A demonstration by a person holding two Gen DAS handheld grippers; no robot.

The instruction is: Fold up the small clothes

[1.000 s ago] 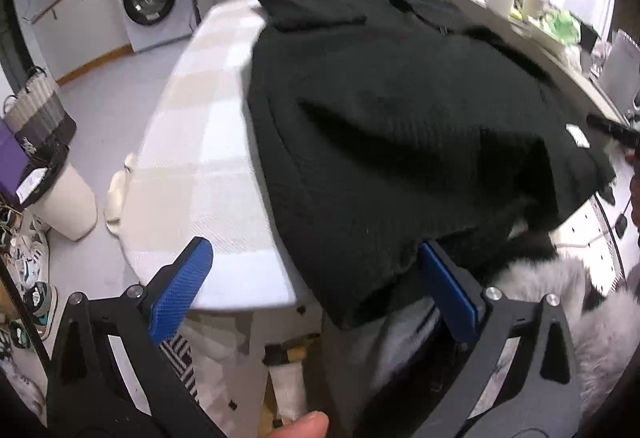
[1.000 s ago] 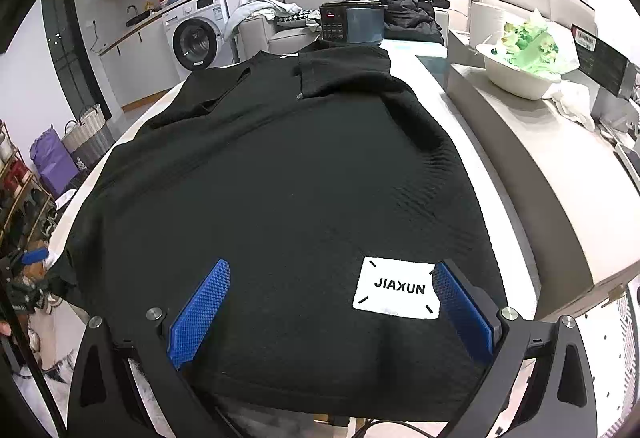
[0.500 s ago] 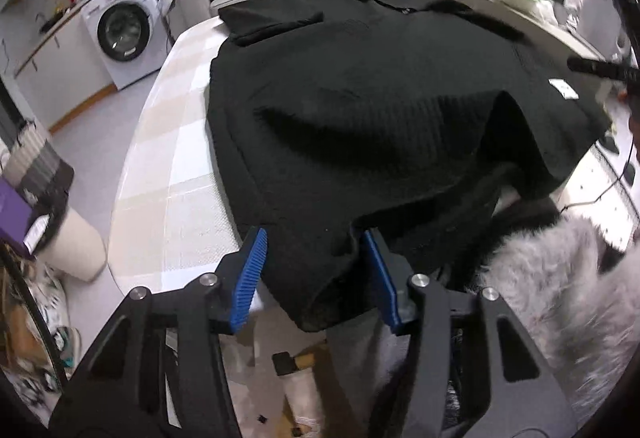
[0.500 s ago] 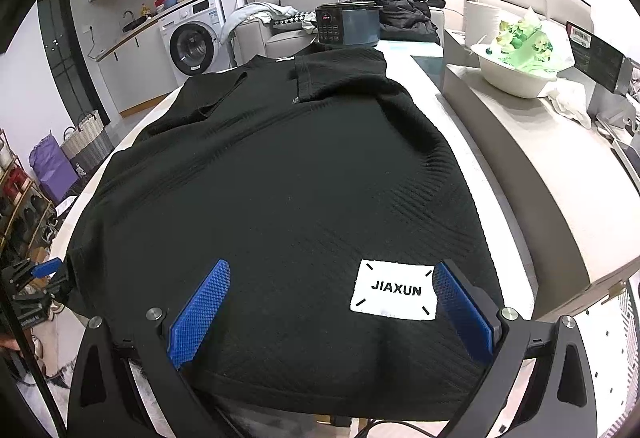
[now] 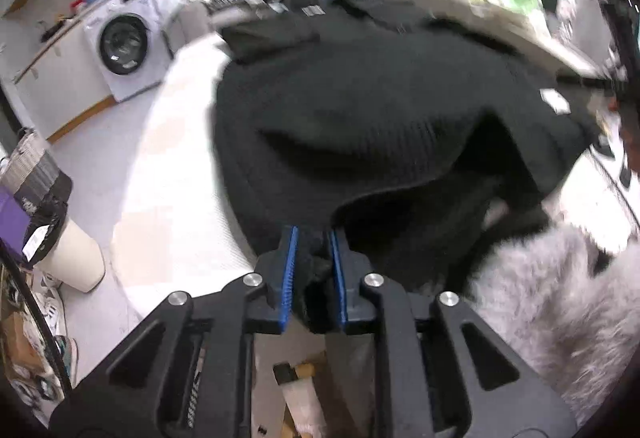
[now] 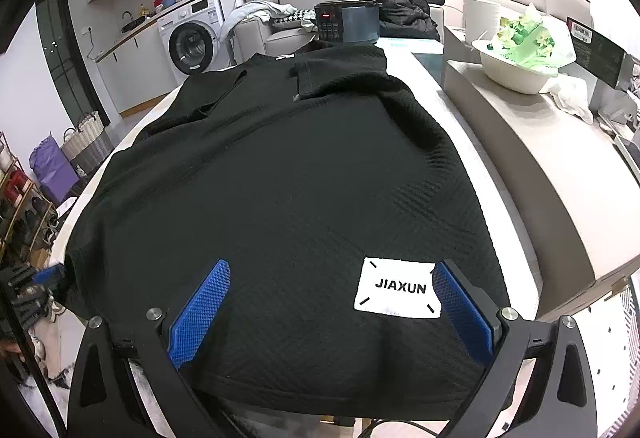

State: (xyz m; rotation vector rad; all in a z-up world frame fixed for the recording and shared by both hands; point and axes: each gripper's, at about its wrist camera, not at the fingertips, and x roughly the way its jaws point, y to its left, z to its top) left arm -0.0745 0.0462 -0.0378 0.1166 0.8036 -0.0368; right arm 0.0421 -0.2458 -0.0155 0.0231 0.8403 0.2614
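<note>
A black knit shirt [image 6: 280, 165] lies spread over the table [image 6: 452, 105], its hem toward me, with a white JIAXUN label [image 6: 398, 288] near the hem's right corner. My left gripper [image 5: 313, 234] is shut on the shirt's [image 5: 360, 125] left hem corner, with a bunch of cloth pinched between the blue pads and lifted a little. It also shows at the left edge of the right wrist view [image 6: 44, 276]. My right gripper [image 6: 330, 274] is open, its pads apart over the hem, the label just inside the right finger.
A black device with a red display [image 6: 346, 19] stands at the table's far end. A pale counter [image 6: 540, 141] with a white bowl [image 6: 514, 67] runs along the right. A washing machine [image 6: 192, 37] and baskets [image 6: 86, 139] stand left. Grey fur [image 5: 552, 298] lies below the hem.
My left gripper has closed from wide open onto the shirt's left hem corner and raised it. My right gripper has stayed open over the hem.
</note>
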